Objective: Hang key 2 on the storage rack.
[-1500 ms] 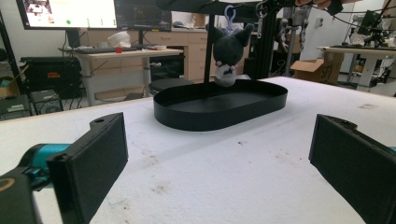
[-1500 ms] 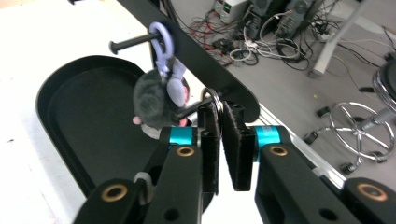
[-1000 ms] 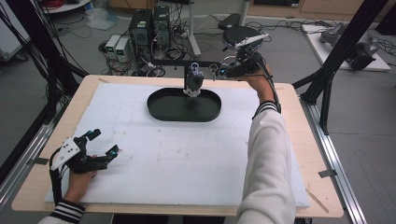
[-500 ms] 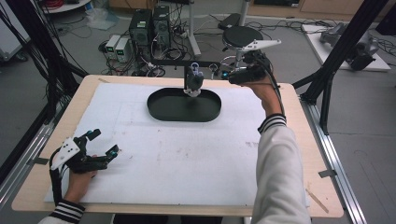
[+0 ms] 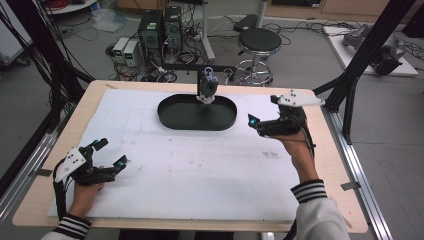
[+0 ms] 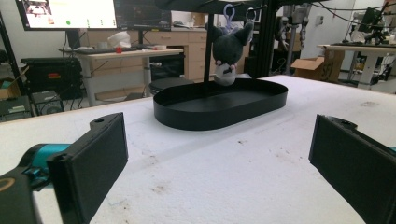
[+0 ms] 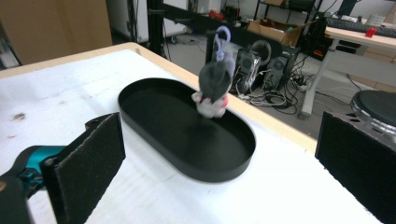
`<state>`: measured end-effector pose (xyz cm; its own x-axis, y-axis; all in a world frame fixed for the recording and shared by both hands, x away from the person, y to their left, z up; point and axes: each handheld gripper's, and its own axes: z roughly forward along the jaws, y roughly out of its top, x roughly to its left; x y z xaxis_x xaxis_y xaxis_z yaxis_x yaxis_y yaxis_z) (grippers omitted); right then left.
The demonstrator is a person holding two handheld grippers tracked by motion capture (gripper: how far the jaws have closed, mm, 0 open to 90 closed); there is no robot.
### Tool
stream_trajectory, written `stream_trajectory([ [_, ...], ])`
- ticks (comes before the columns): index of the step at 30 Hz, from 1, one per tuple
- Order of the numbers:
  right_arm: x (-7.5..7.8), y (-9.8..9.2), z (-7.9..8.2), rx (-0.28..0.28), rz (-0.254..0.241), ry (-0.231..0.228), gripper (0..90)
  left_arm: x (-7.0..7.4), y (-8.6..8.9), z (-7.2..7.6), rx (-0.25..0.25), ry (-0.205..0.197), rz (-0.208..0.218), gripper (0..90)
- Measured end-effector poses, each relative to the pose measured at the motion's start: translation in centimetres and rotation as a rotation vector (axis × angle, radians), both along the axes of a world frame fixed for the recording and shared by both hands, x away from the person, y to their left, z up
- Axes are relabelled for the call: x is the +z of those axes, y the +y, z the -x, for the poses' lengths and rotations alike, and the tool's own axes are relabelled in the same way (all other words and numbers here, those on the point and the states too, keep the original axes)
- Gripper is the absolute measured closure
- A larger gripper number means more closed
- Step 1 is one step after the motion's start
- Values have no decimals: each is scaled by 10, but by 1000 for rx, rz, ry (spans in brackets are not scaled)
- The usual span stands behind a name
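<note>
White sheeting covers the wooden bench [image 5: 320, 165]. Nearest, at the front left corner, the left gripper [image 5: 121, 162] is held low with its jaws spread wide and empty. Farther on, right of centre, the right gripper [image 5: 252, 121] is raised, jaws likewise apart. Beyond, a black oval tray [image 5: 170, 116] is set, over whose far rim a grey plush keychain [image 5: 206, 89] is hung from a black bar [image 5: 175, 66].

A small grey plush toy [image 6: 227, 50] hangs upright by a lilac loop from a black bar. Its feet dangle just over the far rim of a black oval tray [image 5: 197, 113], which lies flat and otherwise empty.
</note>
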<state>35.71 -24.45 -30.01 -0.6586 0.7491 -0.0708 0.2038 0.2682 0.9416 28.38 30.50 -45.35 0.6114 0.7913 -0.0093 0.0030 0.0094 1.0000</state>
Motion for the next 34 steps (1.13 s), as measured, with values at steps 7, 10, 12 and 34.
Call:
stream_trajectory([
  [7,-46,-19,41,-59,-70,-32,7,0,0,0,0,2,0,49],
  [10,-62,-23,53,-82,-96,-54,7,0,0,0,-1,0,0,49],
  [12,-73,-25,62,-107,-99,-80,7,0,0,0,1,-1,1,49],
  [34,-151,-20,88,-146,-148,-177,7,0,0,0,2,-1,7,49],
])
